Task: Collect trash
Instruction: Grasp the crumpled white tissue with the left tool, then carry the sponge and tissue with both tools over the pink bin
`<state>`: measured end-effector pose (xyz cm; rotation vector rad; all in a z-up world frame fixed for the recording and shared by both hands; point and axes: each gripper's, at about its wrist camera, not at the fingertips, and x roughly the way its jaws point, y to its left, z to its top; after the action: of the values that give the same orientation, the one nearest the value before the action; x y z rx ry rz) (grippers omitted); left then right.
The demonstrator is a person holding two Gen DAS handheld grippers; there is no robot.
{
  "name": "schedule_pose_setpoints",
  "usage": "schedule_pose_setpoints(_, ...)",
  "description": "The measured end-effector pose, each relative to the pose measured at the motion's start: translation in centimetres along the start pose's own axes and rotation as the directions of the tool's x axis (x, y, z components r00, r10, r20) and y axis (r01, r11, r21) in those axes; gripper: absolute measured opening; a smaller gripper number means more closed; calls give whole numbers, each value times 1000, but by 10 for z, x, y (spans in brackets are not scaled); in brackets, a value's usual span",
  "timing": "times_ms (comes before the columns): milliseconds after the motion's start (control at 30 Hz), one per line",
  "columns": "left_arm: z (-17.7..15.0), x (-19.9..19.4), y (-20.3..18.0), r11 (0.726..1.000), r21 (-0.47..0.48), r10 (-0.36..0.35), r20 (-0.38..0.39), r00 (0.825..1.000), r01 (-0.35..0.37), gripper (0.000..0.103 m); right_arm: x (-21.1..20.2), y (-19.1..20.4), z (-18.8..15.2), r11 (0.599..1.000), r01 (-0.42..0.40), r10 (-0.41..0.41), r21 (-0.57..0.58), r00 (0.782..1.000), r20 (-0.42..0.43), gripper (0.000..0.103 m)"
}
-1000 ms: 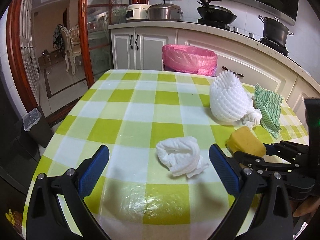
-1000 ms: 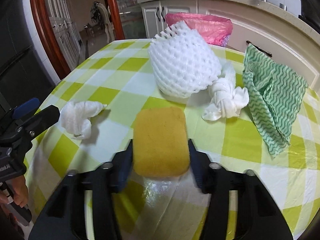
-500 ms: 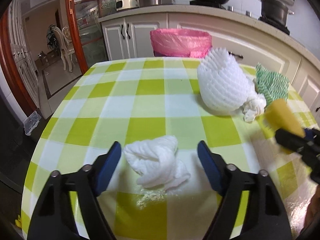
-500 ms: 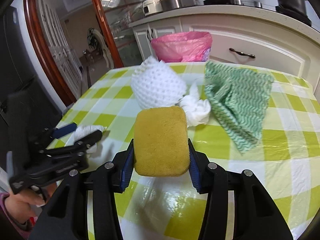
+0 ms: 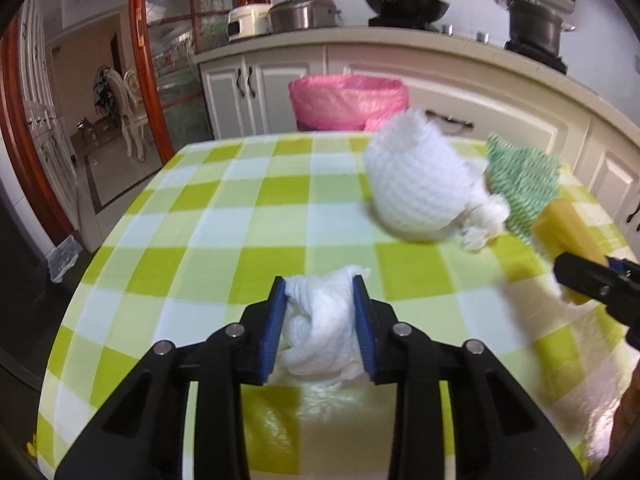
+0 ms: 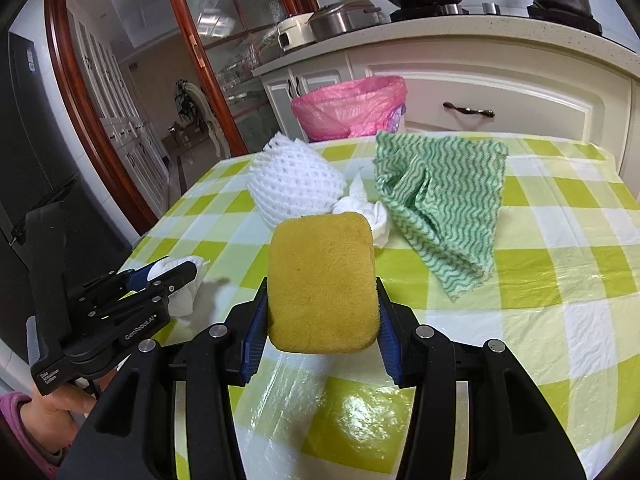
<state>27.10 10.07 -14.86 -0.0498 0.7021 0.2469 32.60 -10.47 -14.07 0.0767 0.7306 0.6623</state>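
Checked tablecloth (image 6: 560, 320); "GenRobot.AI" on left hand-held gripper (image 6: 176, 276) clamping tissue wad (image 5: 320, 320), right hand-held gripper (image 6: 320, 316) clamping sponge (image 6: 322, 284).

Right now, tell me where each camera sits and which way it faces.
Left wrist: rides the left tongs, looking down the checked table toward the pink-lined bin; its blue pads press a crumpled tissue.
Right wrist: rides the right tongs, facing the same counter; its pads clamp a yellow sponge, and a hand shows lower left.
Shared: bin, white foam net, green cloth, each other's tongs.
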Motion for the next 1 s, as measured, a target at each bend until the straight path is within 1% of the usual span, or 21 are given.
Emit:
schedule_pose_setpoints(100, 5, -10, -8, 1000, 3, -21, 32, 999, 21, 30, -6, -3, 1, 1000, 1, -1, 8, 1000, 15, 46)
schedule_pose_setpoints(300, 10, -23, -19, 998, 4, -58, 69, 996, 58, 30, -11, -8, -2, 1000, 11, -12, 18, 1000, 28, 46)
schedule_pose_setpoints(500, 9, -31, -29, 997, 20, -75, 94, 993, 74, 30, -14, -8, -1, 1000, 21, -22, 14, 999, 37, 46)
schedule_pose_setpoints(667, 9, -33, -28, 996, 18, -85, 103, 991, 84, 30, -16, -7, 3, 999, 35, -35, 5, 998, 47, 46)
schedule_pose_setpoints(1000, 20, -34, -11, 995, -30, -87, 129, 988, 91, 30, -19, 2, 19, 996, 76, -73, -35, 994, 81, 46)
